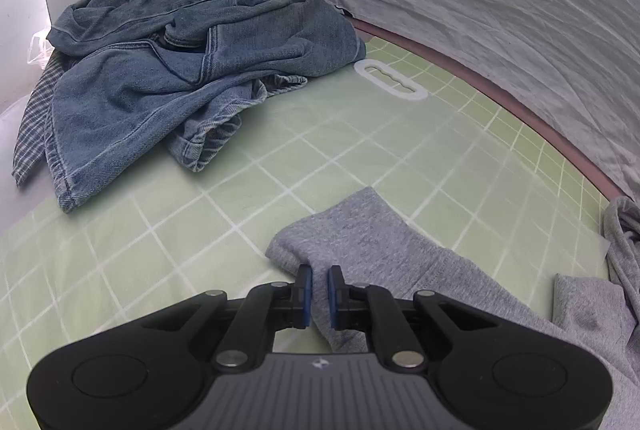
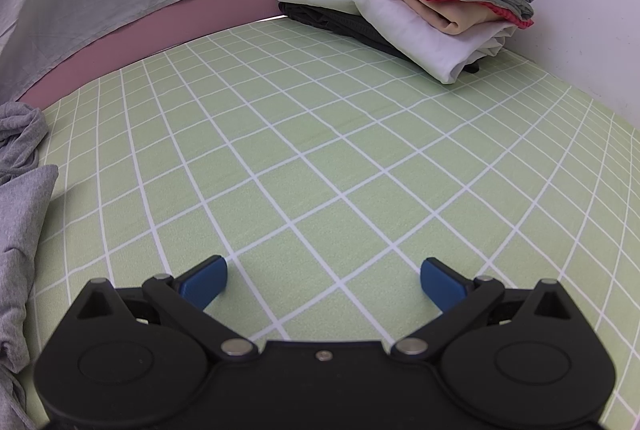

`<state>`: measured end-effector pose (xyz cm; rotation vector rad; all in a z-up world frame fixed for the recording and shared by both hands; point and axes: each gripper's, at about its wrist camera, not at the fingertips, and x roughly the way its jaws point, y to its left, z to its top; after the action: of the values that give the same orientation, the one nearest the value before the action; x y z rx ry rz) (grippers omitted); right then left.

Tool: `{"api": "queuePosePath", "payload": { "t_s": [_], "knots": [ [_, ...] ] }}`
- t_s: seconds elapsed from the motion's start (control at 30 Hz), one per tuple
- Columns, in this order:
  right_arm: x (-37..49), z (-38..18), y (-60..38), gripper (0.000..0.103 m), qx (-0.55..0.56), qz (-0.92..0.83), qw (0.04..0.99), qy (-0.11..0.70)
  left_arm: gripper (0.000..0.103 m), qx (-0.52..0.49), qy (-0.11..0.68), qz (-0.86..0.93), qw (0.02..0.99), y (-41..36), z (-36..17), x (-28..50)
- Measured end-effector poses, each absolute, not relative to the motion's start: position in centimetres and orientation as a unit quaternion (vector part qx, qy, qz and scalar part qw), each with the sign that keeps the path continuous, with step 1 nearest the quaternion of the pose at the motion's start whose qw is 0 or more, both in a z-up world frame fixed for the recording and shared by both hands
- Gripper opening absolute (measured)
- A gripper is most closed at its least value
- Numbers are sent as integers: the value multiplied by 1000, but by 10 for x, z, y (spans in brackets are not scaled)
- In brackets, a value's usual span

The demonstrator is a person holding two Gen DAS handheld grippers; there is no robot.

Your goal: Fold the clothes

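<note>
On my left wrist camera, the left gripper (image 1: pixel 319 280) has its blue pads pinched on a narrow ridge of the grey garment (image 1: pixel 372 242), close to that garment's near-left edge, on the green checked sheet (image 1: pixel 248 189). The bite looks thin to me: if I lift now, I judge it may slip out, or I may raise only the top layer and drag the rest into a bunch. Beyond it lies a heap of jeans (image 1: pixel 192 61) over a checked shirt (image 1: pixel 36 113), with a white plastic handle (image 1: pixel 390 79) beside them; a wide sweep could snag those.

On my right wrist camera, the right gripper (image 2: pixel 324 282) stands spread wide over bare sheet (image 2: pixel 320 133), holding nothing. The grey garment (image 2: pixel 24 213) shows only at the left edge, well apart from these fingers, so one-handed lifting could skew the fold.

Only this view shows the stack of folded clothes (image 2: pixel 412 9) in the far corner; only the left view shows the pinch itself and the unfolded heap.
</note>
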<state>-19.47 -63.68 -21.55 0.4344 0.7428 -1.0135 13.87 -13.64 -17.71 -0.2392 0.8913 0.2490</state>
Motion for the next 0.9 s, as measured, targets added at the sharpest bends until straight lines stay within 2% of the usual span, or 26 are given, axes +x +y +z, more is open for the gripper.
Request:
{"api": "queuePosePath", "payload": {
  "t_s": [0.3,0.67,0.73,0.77,0.83,0.87,0.9],
  "knots": [
    [-195,-216,-634,103,199,-475,788,337,9,-133,371,26,918,-167,-134,114],
    [-198,-218,-630,103,187,-472,799,322,10,-69,360,-236,900,-307,-103,61],
    [-199,-218,-630,103,185,-472,800,321,20,-33,366,-274,888,-332,-108,45],
    [-199,-218,-630,103,185,-471,801,321,29,-10,369,-286,884,-343,-111,37],
    [-199,-218,-632,103,185,-469,801,324,92,42,382,-292,876,-364,-118,25],
    [-198,-218,-633,103,186,-467,801,327,98,53,381,-287,877,-366,-119,22],
    [-198,-217,-634,103,188,-464,800,331,98,56,375,-283,881,-363,-121,18]
  ]
}}
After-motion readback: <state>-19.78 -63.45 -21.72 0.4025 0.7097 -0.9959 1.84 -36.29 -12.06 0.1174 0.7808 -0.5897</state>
